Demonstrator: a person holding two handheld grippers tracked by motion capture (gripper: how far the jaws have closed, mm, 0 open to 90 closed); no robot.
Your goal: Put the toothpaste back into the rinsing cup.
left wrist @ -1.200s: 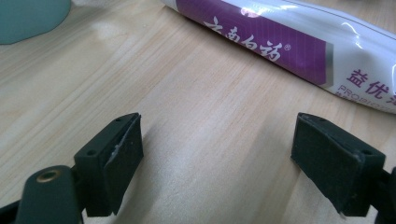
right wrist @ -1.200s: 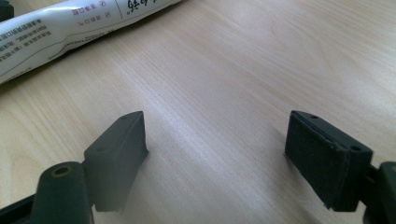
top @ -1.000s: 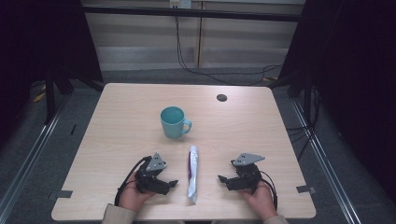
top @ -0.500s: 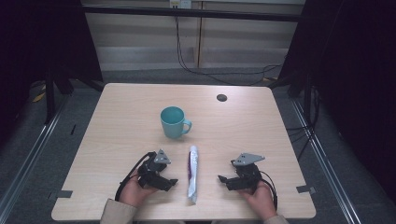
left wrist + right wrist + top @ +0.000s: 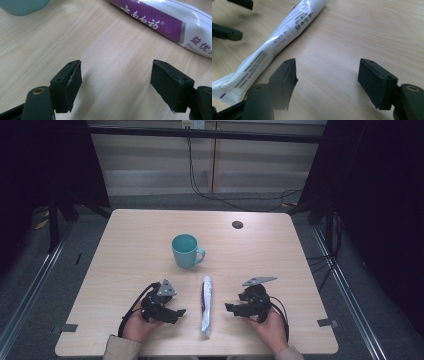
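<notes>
- So the toothpaste tube (image 5: 205, 306) is lying flat on the bench (image 5: 130, 245), lengthwise away from me, right between my two hands near the front edge.
- My left hand-held gripper (image 5: 179, 313) sits just to the left of the tube, jaws pointing right at it, close but not touching.
- In the left gripper view that gripper (image 5: 116, 82) has its jaws spread wide with bare wood between them, and the tube (image 5: 160, 18) runs across the top right, purple band with white print facing up, a bit beyond the jaw tips.
- My right hand-held gripper (image 5: 229, 308) is on the other side, jaws pointing left toward the tube, also near it with a small gap.
- In the right gripper view that gripper (image 5: 327, 80) is wide open too, nothing in it, and the tube (image 5: 274, 47) lies slanted off to the left, passing just beside the left-hand jaw. Can't tell if that jaw actually brushes it, looks like a sliver of gap.
- The flat crimped end of the tube is the end nearest me, the cap end points toward the mug.
- A teal mug (image 5: 186, 251) stands upright farther back on the bench, handle to the right, well apart from both grippers and a little beyond the tube's far end.
</notes>
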